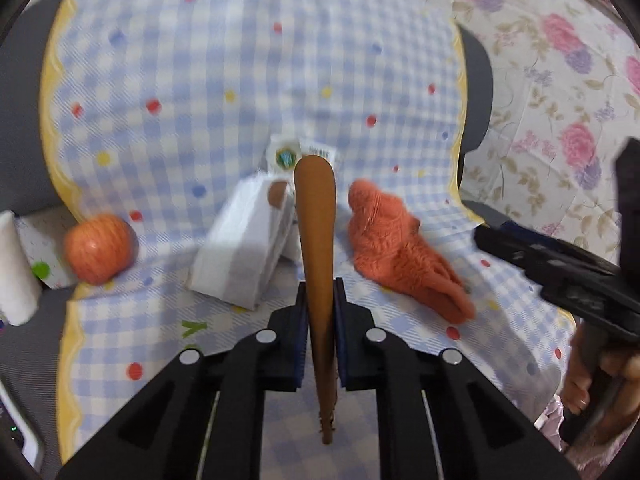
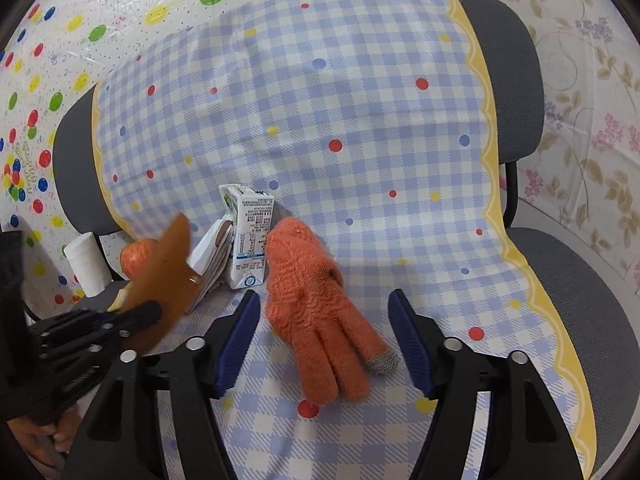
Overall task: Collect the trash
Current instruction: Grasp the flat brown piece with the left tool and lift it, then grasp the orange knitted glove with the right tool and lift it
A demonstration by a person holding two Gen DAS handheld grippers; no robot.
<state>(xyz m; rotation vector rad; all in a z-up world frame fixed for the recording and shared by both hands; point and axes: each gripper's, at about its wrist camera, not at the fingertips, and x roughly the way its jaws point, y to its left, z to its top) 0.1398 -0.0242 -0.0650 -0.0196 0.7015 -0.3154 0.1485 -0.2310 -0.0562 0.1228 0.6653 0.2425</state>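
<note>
My left gripper (image 1: 320,296) is shut on a thin brown leaf (image 1: 316,240), held edge-on above the checked cloth; the leaf also shows in the right wrist view (image 2: 166,276). A white milk carton (image 2: 248,244) stands behind a white paper packet (image 1: 240,248). My right gripper (image 2: 324,320) is open, its jaws on either side of an orange knitted glove (image 2: 312,308) lying on the cloth; the glove also shows in the left wrist view (image 1: 396,252).
An apple (image 1: 98,248) lies at the cloth's left edge, beside a white paper roll (image 1: 14,272). The blue checked cloth (image 2: 360,120) covers a grey chair (image 2: 516,80). Floral sheeting (image 1: 560,80) lies to the right, dotted sheeting (image 2: 60,60) to the left.
</note>
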